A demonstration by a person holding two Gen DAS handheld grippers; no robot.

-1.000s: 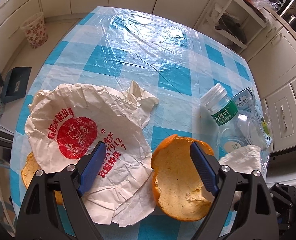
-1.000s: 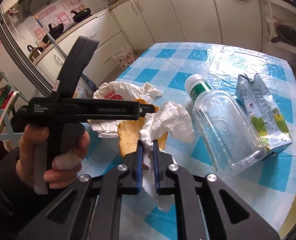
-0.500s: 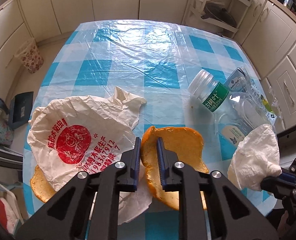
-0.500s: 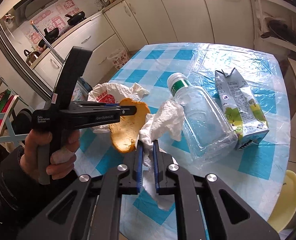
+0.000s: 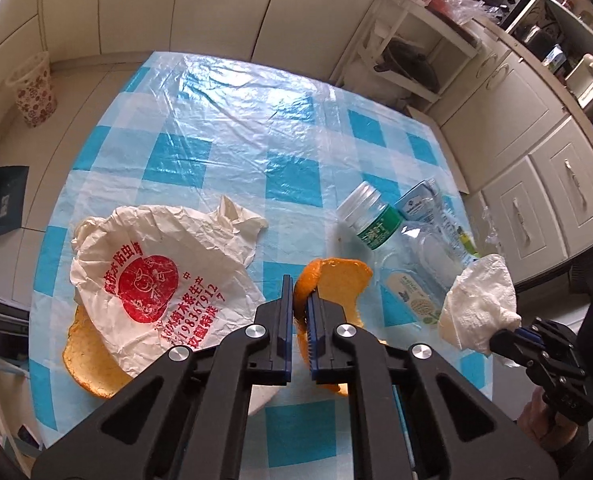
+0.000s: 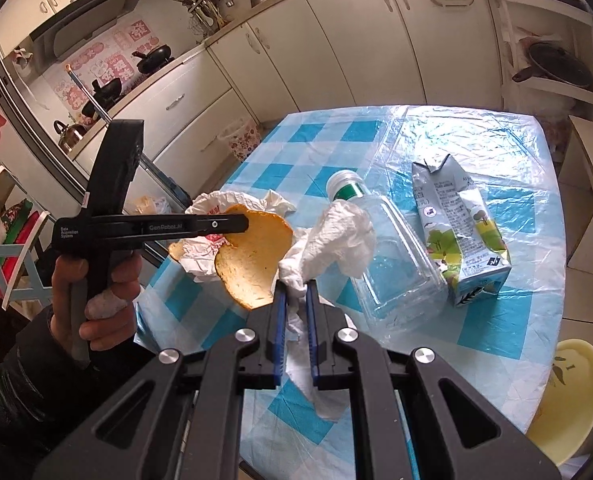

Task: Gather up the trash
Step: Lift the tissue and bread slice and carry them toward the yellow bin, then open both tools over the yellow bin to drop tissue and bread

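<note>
Left gripper (image 5: 299,300): jaws closing on orange peel (image 5: 336,284), peel pinched at its edge and lifted clear of counter (image 5: 232,128).
Right gripper (image 6: 295,300): jaws nearly closed, clamped on crumpled white tissue (image 6: 336,236), held above counter.
Clear plastic bottle (image 6: 384,256): lying on its side on checked cover, just beside milk carton (image 6: 460,240).
White printed bag (image 5: 152,276): flat on counter, second peel (image 5: 92,364) partly beneath it.

Black plastic tongs (image 5: 299,300) with blue ridged pads, silver screws, white "GenRobot.AI" lettering; black padded sleeve (image 6: 20,380), bandaged fingertip.
</note>
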